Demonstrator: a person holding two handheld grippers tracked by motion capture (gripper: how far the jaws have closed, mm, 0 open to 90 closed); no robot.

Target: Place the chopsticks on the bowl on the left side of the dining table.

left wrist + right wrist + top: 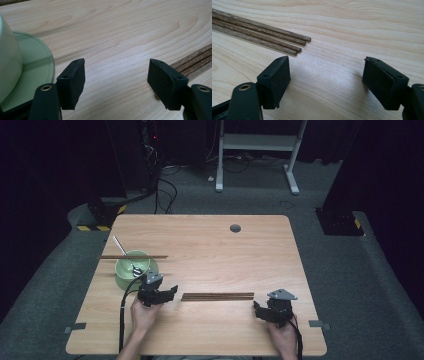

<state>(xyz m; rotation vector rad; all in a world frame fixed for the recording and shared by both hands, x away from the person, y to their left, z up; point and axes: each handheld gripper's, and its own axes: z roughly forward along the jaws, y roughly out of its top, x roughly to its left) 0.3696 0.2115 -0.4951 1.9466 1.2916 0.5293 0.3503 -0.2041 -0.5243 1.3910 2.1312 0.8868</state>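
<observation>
thin dark wood chopsticks (217, 296) btwn grippers — round green bowl (136, 270) left.

Bowl (10, 62): in the left gripper view we see it cut off by the left edge, its rim and inside out of frame.
Chopsticks (259, 37): in the right gripper view we lose their far ends past the left edge.
Spoon (126, 256): too small in the high view for us to tell how it sits in the bowl.
Forearms: cut off by the bottom edge of the high view.
</observation>
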